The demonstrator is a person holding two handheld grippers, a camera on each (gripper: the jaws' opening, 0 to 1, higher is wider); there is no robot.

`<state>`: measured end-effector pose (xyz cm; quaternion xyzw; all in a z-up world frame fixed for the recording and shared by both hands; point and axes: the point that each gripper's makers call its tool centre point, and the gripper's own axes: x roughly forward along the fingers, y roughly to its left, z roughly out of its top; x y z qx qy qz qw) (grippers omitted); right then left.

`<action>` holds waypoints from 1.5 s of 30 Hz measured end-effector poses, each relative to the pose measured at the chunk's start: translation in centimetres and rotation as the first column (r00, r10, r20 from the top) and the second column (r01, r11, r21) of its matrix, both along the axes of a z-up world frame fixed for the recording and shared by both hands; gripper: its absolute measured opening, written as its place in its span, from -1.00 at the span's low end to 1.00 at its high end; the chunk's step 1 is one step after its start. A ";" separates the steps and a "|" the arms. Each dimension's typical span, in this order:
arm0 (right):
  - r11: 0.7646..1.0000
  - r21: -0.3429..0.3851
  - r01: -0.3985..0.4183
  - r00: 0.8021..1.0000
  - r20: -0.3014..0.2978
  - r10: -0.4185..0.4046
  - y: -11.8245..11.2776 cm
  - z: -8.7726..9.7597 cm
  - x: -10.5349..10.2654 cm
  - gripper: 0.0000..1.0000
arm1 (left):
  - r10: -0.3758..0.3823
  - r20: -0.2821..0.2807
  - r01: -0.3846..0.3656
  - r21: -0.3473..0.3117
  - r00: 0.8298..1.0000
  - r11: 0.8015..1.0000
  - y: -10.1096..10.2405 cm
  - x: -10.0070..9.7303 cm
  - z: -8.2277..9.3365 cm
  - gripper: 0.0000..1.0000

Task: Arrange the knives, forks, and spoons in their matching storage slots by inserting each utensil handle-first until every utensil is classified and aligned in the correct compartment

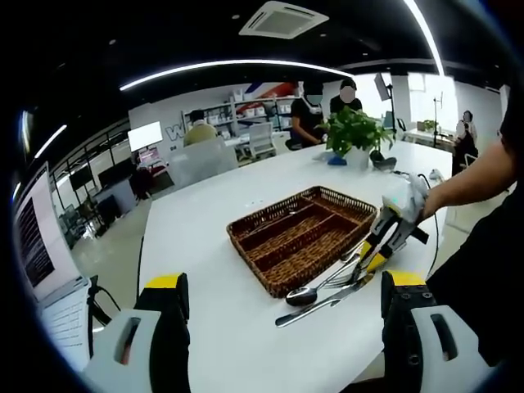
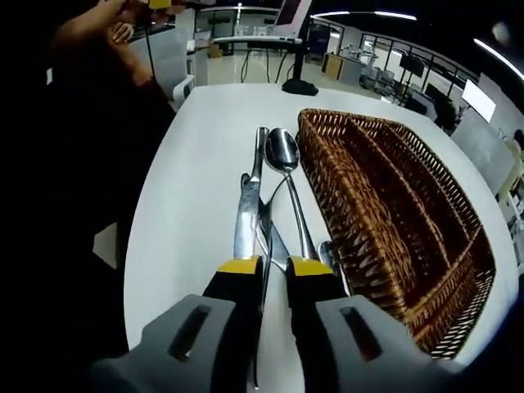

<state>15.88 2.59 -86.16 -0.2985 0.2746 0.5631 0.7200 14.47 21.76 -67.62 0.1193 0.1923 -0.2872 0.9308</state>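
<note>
Brown wicker makes up the divided tray (image 1: 304, 237) that sits on your white surface (image 1: 205, 237), its long compartments running side by side with a shorter cross slot at one end. In your left gripper view, the utensils lie in a loose bunch just beside the tray's near right corner: a spoon (image 1: 304, 295) with its bowl toward you, a knife (image 1: 315, 309) stretched along the surface beside it, and a fork (image 1: 354, 277) whose tines you can partly make out under your other tool. Your left gripper (image 1: 282, 307) hovers above the surface near the close edge, released, its yellow-tipped jaws spread wide with nothing between them. Your right gripper (image 1: 378, 255) reaches in from the right, tips down at the bunch of utensils. In your right gripper view, that right gripper (image 2: 275, 266) has its jaws drawn nearly together over the crossed handles, and a slim metal handle runs through the narrow gap; whether it is really pinched or only straddled, you cannot tell. From there the knife (image 2: 246, 217) lies on the left, the spoon (image 2: 284, 155) points its bowl away, and the tray (image 2: 393, 205) lies just to the right of them. Far across the surface stands a potted plant (image 1: 354, 135), with people behind it.
</note>
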 end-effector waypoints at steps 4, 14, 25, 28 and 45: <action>1.000 -0.012 0.013 1.000 -0.021 -0.014 0.0 -0.8 0.1 -0.85 | -0.004 0.002 0.004 -0.004 1.000 1.000 -0.3 0.1 0.1 0.99; 0.999 -0.002 0.041 0.997 -0.068 -0.041 0.5 -1.5 0.2 -0.98 | 0.000 -0.001 0.000 -0.002 1.000 1.000 0.0 0.0 0.0 0.99; 0.999 -0.030 -0.012 1.000 -0.016 0.012 1.1 1.1 0.6 -1.00 | 0.004 0.006 -0.004 -0.003 1.000 1.000 0.2 -0.1 0.3 0.99; 1.000 -0.022 0.005 1.000 -0.019 -0.006 1.1 3.0 0.9 -1.00 | 0.001 0.009 -0.001 -0.004 1.000 1.000 0.2 -0.1 0.5 0.99; 0.996 -0.039 -0.075 0.992 0.098 0.078 0.2 10.1 1.4 -1.00 | -0.032 0.008 0.032 -0.020 0.999 0.999 -0.7 -0.4 0.9 0.99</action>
